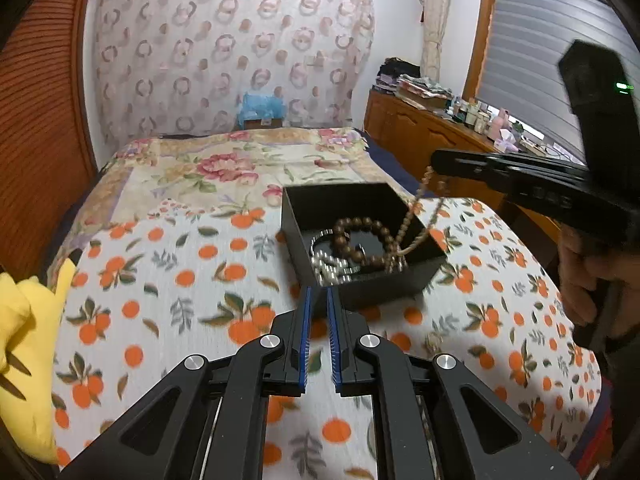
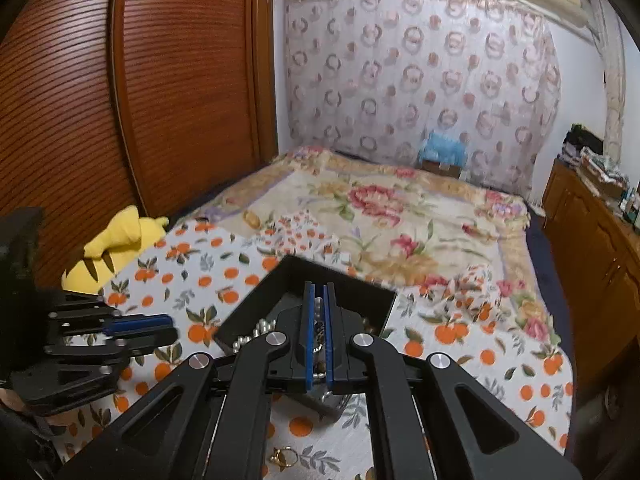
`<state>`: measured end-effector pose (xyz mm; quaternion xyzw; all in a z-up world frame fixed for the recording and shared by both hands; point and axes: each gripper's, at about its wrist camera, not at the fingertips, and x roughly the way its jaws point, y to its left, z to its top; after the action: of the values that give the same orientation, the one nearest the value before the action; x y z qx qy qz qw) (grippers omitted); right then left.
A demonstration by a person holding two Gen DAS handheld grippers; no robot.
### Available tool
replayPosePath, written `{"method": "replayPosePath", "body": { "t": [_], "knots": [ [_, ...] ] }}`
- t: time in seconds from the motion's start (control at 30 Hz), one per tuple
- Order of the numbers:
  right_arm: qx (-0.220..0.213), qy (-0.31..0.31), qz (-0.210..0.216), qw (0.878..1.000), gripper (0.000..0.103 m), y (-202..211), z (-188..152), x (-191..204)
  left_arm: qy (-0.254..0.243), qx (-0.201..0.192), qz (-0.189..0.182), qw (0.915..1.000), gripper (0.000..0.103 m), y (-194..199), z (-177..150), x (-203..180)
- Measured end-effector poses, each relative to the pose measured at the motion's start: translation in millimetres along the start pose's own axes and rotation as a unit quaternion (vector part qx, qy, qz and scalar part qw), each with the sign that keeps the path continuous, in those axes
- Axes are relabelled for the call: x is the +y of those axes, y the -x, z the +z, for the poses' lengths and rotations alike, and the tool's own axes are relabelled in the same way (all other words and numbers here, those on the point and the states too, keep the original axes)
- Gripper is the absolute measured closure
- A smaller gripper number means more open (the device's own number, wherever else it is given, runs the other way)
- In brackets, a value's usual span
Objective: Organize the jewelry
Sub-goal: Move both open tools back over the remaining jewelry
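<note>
An open black box (image 1: 404, 280) sits on the orange-print cloth. Inside it lie a brown bead bracelet (image 1: 362, 226) and some silvery beads (image 1: 330, 270). My right gripper (image 1: 434, 159) hovers above the box's right side, shut on a strand of small tan beads (image 1: 416, 208) that hangs down into the box. In the right wrist view the strand (image 2: 319, 332) shows between the shut blue pads of this gripper (image 2: 319, 286), with the box (image 2: 248, 316) underneath. My left gripper (image 1: 319, 292) is shut and empty, its tips at the box's near corner. It appears at the left (image 2: 170, 326) in the right wrist view.
A small gold ring (image 2: 284, 458) lies on the cloth (image 1: 200, 280) nearer than the box. A yellow plush toy (image 2: 120, 240) rests at the bed's left edge by a wooden wardrobe (image 2: 120, 100). A cluttered wooden dresser (image 1: 432, 136) stands on the right. A hand (image 1: 580, 272) holds the right gripper.
</note>
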<state>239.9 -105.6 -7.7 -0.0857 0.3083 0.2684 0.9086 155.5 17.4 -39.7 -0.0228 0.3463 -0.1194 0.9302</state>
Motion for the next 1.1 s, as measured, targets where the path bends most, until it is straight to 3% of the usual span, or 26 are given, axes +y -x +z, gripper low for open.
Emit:
{"method": "replayPosePath", "body": {
  "t": [0.2, 0.27, 0.37, 0.57, 0.83, 0.93, 1.1],
  "knots": [
    [0.010, 0.000, 0.004, 1.000, 0.097, -4.7, -13.8, -0.1, 0.001, 0.010, -0.017, 0.9998, 0.092, 6.6, -24.4, -6.5],
    [0.010, -0.002, 0.005, 1.000, 0.089, -2.3, -18.3, -1.6, -0.004, 0.011, -0.019, 0.9997, 0.084, 8.3, -30.7, -9.9],
    [0.008, -0.003, 0.007, 1.000, 0.086, 4.6, -29.3, -0.6, -0.006, 0.013, -0.022, 0.9997, 0.084, 10.9, -38.0, -13.9],
    [0.013, -0.002, 0.015, 1.000, 0.082, 24.8, -69.8, 11.6, -0.011, 0.010, -0.014, 0.9998, 0.075, 21.2, -53.1, -17.3],
    [0.043, -0.013, 0.027, 0.999, 0.077, 35.4, -123.7, 35.4, -0.019, 0.018, -0.002, 0.9997, 0.074, 25.2, -74.1, -20.1],
    [0.051, -0.033, 0.029, 0.998, 0.052, 34.8, -135.1, 42.0, -0.017, 0.018, -0.001, 0.9997, 0.070, 25.7, -78.5, -19.7],
    [0.060, -0.057, 0.026, 0.996, 0.039, 25.0, -140.3, 50.7, -0.010, 0.017, -0.004, 0.9998, 0.068, 26.5, -82.0, -17.2]
  ]
}}
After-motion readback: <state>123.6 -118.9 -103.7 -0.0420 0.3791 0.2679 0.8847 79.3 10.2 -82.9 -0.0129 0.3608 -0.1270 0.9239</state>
